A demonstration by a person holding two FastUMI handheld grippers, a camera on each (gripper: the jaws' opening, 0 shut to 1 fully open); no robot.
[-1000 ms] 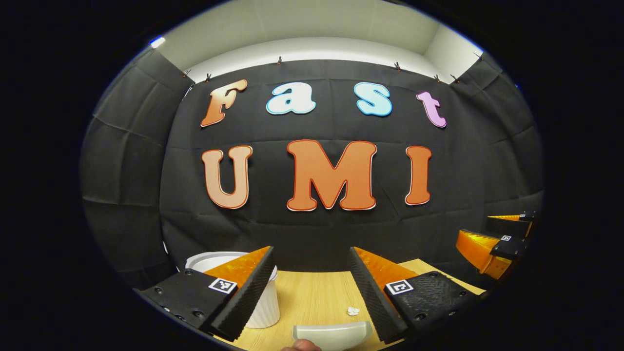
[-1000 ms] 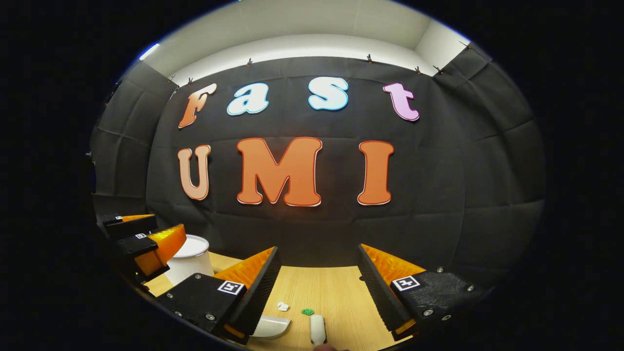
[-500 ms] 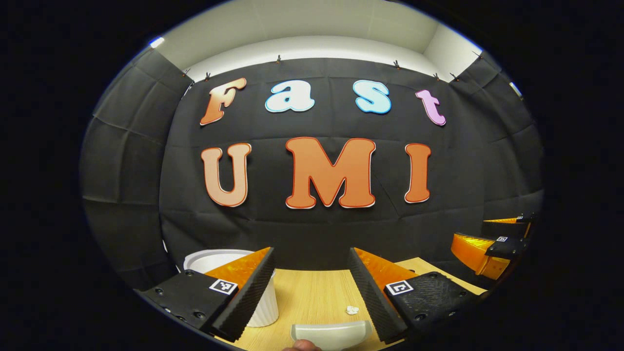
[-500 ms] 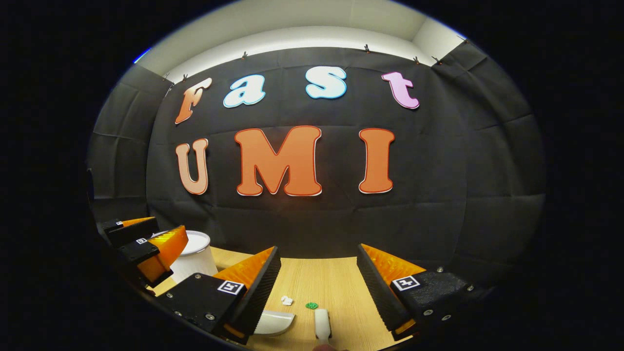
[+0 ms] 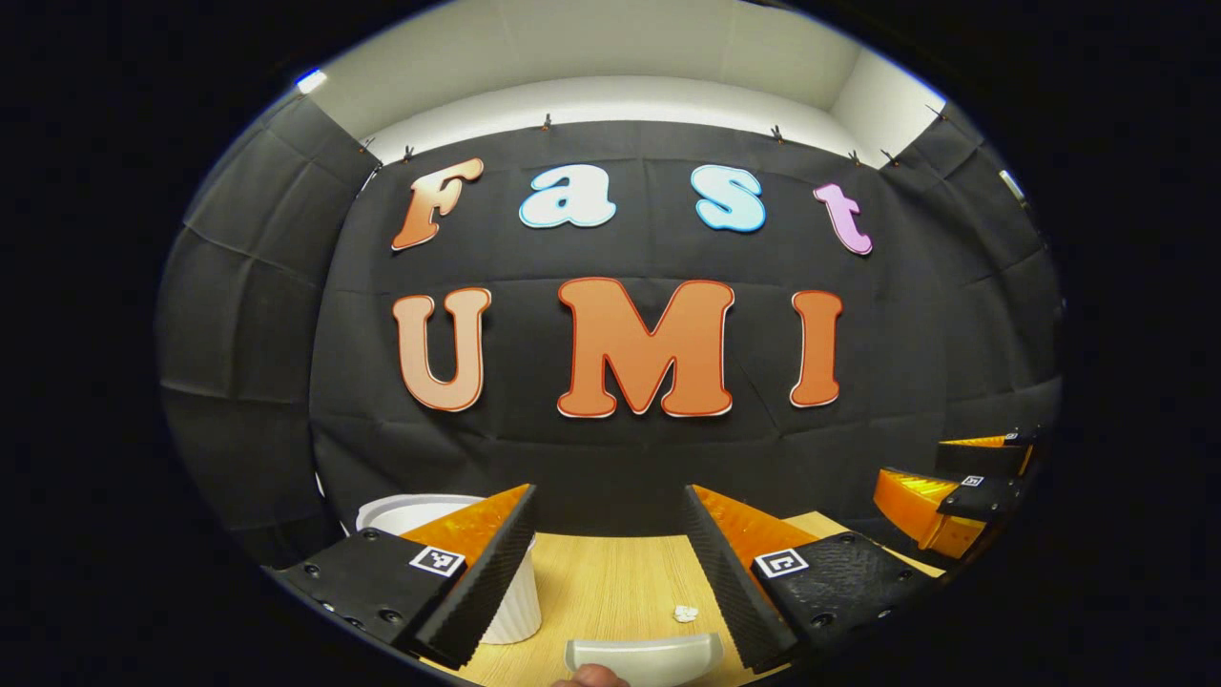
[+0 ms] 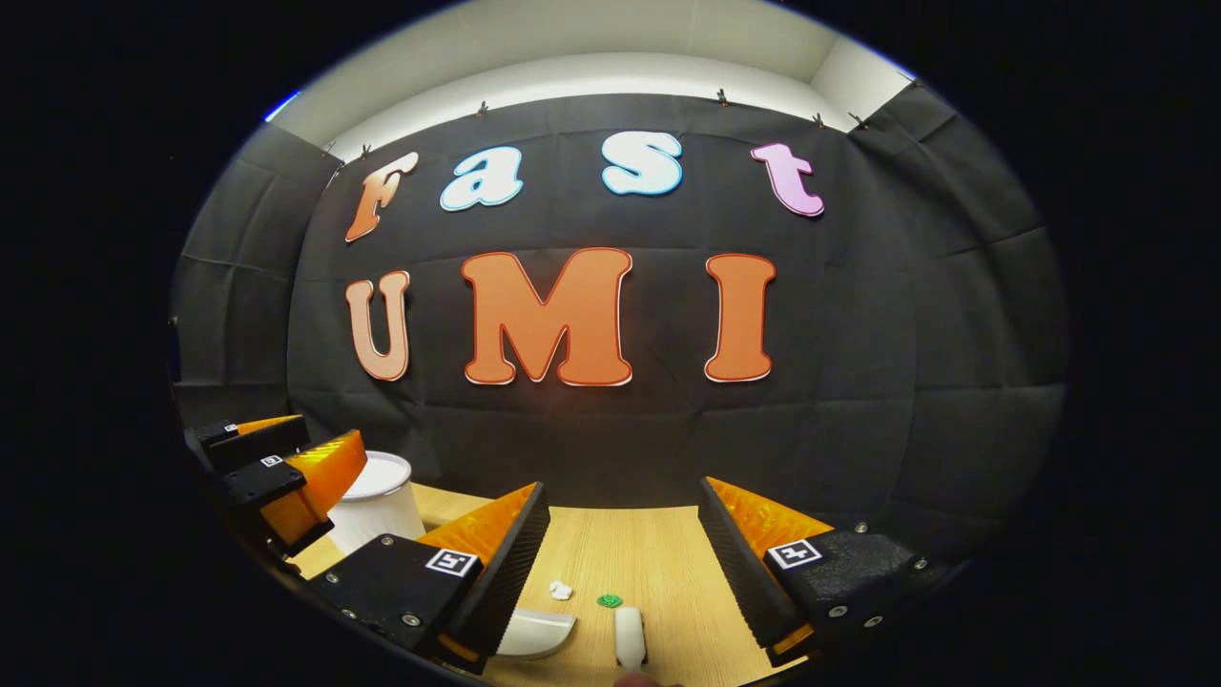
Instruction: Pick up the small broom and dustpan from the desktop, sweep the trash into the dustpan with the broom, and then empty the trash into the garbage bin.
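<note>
Hovering over the desk point(image 6: 658, 553), left tool point(image 5: 610, 544) and right tool point(image 6: 625, 549) both gaping wide, gripping nothing, above dustpan point(image 5: 644, 656), broom point(image 6: 629, 636), scraps point(image 6: 560, 591).

The light wooden tabletop point(image 6: 658, 572) is showing fine pale grain. The white ribbed plastic bin point(image 5: 510, 611) is standing beside a white curved plastic dustpan point(image 5: 644, 656). A crumpled white paper scrap point(image 6: 560, 591) is lying near a small green scrap point(image 6: 609, 600) and a white broom handle point(image 6: 629, 636).
</note>
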